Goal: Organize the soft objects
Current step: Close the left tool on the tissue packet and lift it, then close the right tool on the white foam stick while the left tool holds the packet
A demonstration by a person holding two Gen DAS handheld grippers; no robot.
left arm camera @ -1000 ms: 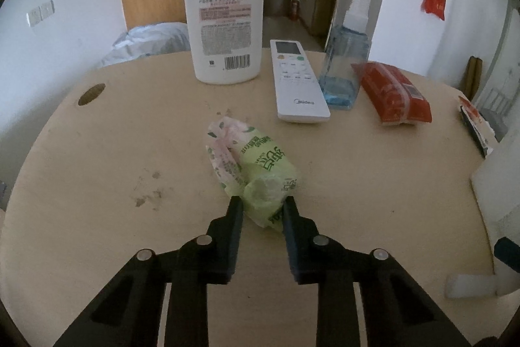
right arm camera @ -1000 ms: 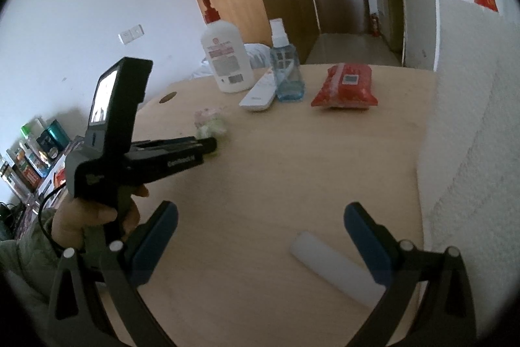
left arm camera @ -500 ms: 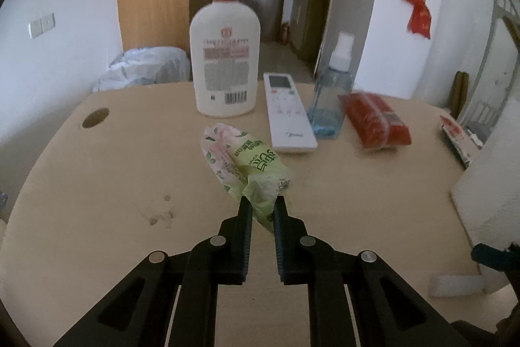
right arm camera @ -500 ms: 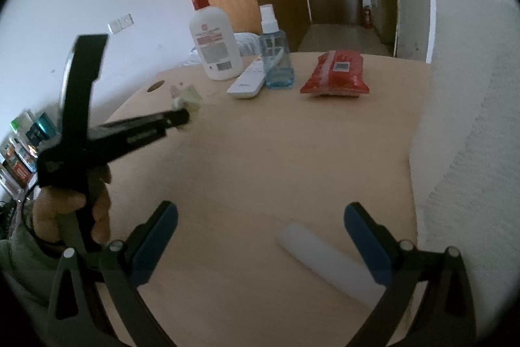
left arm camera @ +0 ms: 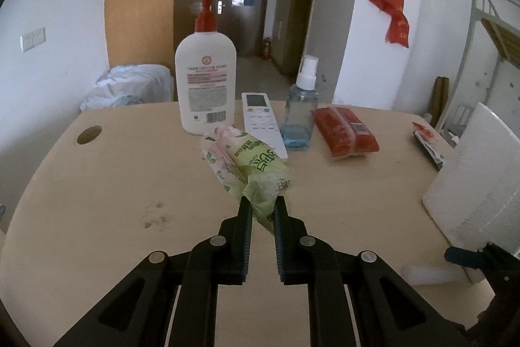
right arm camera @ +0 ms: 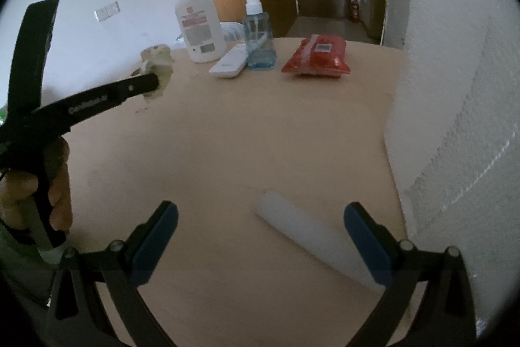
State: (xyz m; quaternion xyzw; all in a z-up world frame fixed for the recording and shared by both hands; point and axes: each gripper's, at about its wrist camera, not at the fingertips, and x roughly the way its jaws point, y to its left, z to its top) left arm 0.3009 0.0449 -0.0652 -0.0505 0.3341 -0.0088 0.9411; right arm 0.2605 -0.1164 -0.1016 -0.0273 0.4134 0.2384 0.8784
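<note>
My left gripper (left arm camera: 262, 206) is shut on the near end of a green and pink tissue pack (left arm camera: 247, 157) and holds it above the table. In the right wrist view the same pack (right arm camera: 156, 60) hangs from the left gripper (right arm camera: 152, 82) at the left, clear of the tabletop. A red soft pack (left arm camera: 344, 131) lies on the table at the back right; it also shows in the right wrist view (right arm camera: 317, 57). My right gripper (right arm camera: 260, 218) is open and empty, low over the table's near side, with a white foam roll (right arm camera: 312, 238) lying between its fingers.
A white pump bottle (left arm camera: 205, 83), a white remote (left arm camera: 262, 123) and a blue spray bottle (left arm camera: 300, 116) stand at the back of the round wooden table (left arm camera: 97, 191). A white foam block (left arm camera: 477, 181) stands at the right edge. A cable hole (left arm camera: 89, 134) is at the back left.
My left gripper closed on the tissue pack and lifted it off the table. The right gripper stayed open and almost still.
</note>
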